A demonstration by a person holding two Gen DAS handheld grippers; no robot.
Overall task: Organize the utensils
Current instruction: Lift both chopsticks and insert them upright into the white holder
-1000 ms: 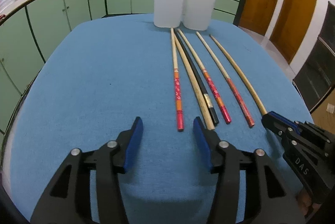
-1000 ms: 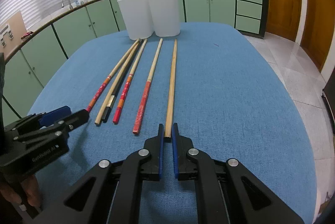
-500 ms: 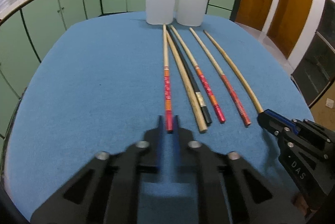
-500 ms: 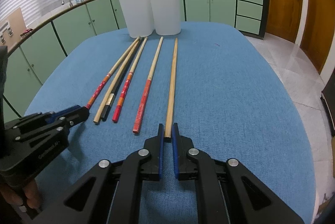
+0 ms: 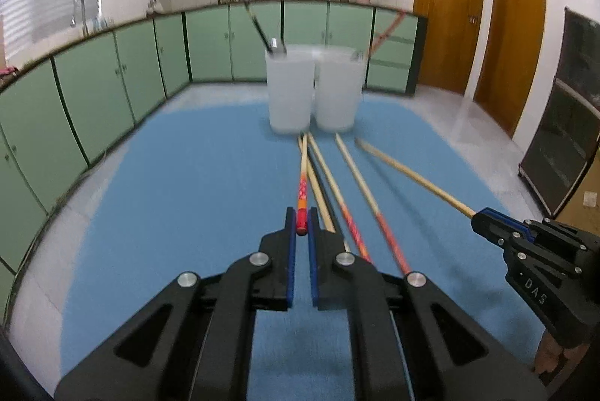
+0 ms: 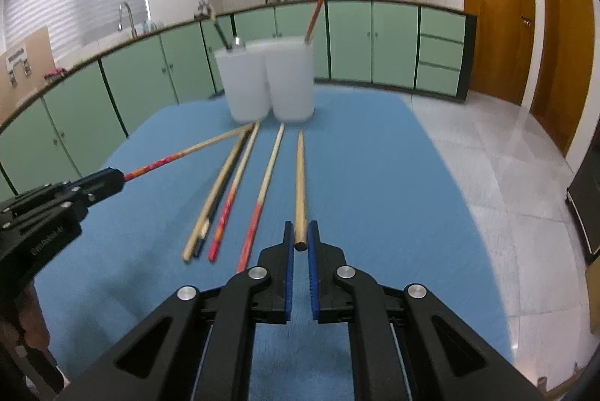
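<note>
Both sets of fingers are clamped down right now. My left gripper [image 5: 302, 227] has its blue-padded fingers pinched on the near end of a long bamboo chopstick with a red-and-orange patterned handle [image 5: 302, 192]; the red tip sits right between the pads and the stick runs away from me toward the far side, where its pale end reaches the base of the cups. My right gripper [image 6: 300, 239] is closed the same way on the butt of a plain light-wood chopstick [image 6: 300, 183], which points straight ahead from the fingers.

Between the two, four more sticks lie on the blue cloth-covered counter [image 6: 375, 198]: a plain bamboo one [image 6: 215, 194], a black one [image 6: 219, 204] tucked against it, and two with red patterned handles [image 6: 227, 209] [image 6: 262, 191]. At the far end stand two white translucent plastic cups [image 6: 270, 84], touching, each with one stick leaning out. Everything's a bit motion-blurred.
</note>
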